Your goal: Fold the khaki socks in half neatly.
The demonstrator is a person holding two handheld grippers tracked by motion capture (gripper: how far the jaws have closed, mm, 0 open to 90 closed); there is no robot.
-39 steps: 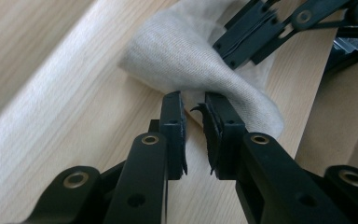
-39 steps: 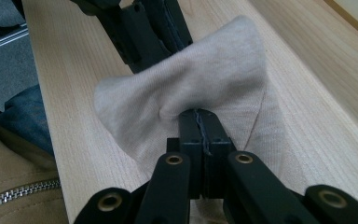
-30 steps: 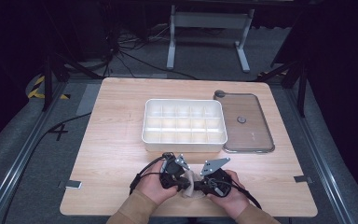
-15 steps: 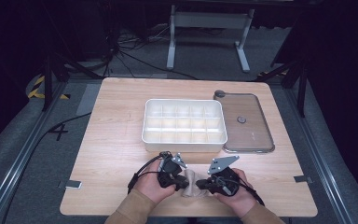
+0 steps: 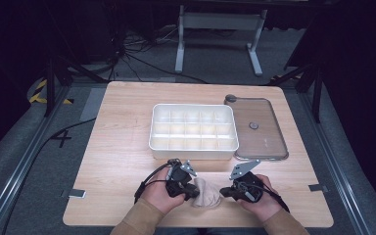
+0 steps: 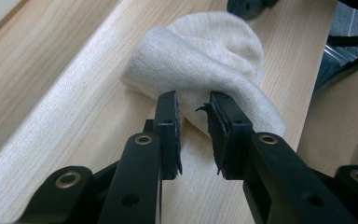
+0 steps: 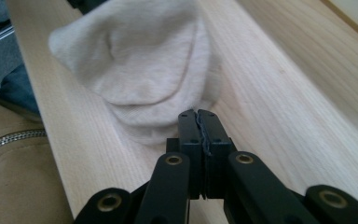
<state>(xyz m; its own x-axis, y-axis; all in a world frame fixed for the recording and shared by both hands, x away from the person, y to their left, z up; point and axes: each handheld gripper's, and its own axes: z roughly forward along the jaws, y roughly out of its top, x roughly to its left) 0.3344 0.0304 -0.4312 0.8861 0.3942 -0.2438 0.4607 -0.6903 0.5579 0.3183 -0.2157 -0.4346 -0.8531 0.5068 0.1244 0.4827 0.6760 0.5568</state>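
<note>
White compartment tray (image 5: 193, 129) and clear lid (image 5: 259, 128) lie beyond sock (image 5: 206, 193).

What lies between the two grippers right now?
A bundled beige sock lies on the table between the left gripper and the right gripper, as the high view shows.

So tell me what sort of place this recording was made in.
Probably a lab or studio set up for recording, not a home. A lone wooden table stands on grey floor against dark surroundings, cables trail across the floor behind it, and a number 4 is marked on the floor beside it.
</note>
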